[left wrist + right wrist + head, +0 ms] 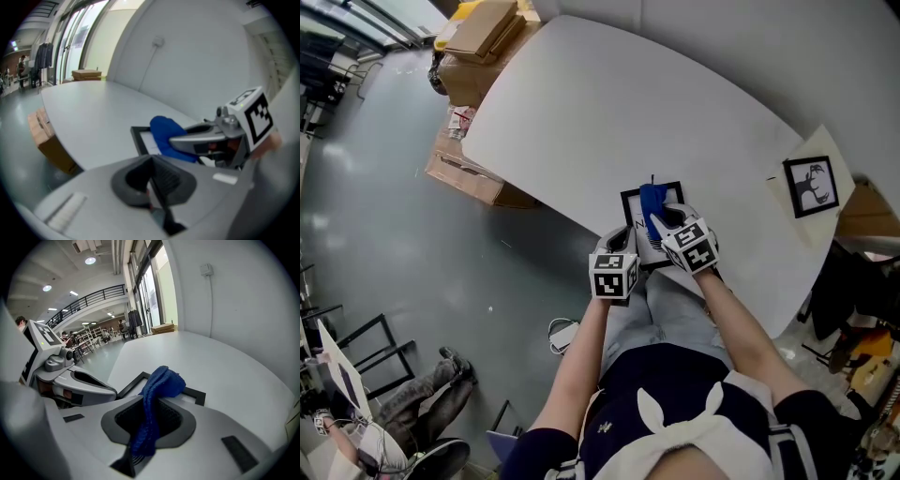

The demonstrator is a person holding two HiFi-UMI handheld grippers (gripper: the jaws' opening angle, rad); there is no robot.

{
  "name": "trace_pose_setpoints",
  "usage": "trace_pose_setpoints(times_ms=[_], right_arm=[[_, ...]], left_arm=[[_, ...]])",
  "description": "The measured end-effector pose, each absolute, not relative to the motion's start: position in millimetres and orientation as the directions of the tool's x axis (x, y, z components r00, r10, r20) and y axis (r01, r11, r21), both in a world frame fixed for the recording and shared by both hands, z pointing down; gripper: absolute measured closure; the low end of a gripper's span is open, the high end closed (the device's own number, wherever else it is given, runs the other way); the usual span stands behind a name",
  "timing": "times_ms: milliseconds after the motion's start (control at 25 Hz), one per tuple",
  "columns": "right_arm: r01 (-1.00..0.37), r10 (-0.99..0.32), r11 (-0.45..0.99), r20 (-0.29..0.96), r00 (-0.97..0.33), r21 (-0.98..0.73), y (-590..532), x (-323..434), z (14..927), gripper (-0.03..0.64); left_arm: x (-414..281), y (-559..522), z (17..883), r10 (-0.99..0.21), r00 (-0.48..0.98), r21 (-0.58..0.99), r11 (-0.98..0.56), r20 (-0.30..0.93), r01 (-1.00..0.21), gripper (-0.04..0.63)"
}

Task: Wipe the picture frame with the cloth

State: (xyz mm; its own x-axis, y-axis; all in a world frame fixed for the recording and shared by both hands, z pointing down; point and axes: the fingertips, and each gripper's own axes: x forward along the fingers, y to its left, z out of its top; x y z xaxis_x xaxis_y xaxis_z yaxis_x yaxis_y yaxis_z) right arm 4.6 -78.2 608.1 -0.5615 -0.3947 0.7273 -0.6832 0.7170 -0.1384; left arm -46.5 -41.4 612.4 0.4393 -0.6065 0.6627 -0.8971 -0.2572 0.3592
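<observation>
Blue cloth (161, 380) in right tongs (147, 420) over picture frame (628, 211)

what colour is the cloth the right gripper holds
The cloth is blue, clearest in the right gripper view.

Forearms extended forward, left tool (623, 239) jaws together, right tool (662, 225) just beside, clamping blue cloth (651, 201)

A long white table (609, 122) with rounded ends stands on a grey floor (384, 234). Cardboard boxes (469, 173) are stacked on the floor at the table's left end. Near its right end, a small black-edged print (811, 186) lies on a cream sheet (823, 150). A white cable (562, 335) lies on the floor just off the near edge.
</observation>
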Motion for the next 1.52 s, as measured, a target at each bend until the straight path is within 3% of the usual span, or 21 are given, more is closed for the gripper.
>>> trace_pose_setpoints(times_ms=[1520], right_arm=[[-0.581,-0.306,0.801,0.735,-0.605,-0.145,-55.2,-27.3,609.1,0.555]], left_arm=[[-47.7,-41.6,612.9,-0.597,0.444,0.366,-0.255,0.668,-0.895,0.591]])
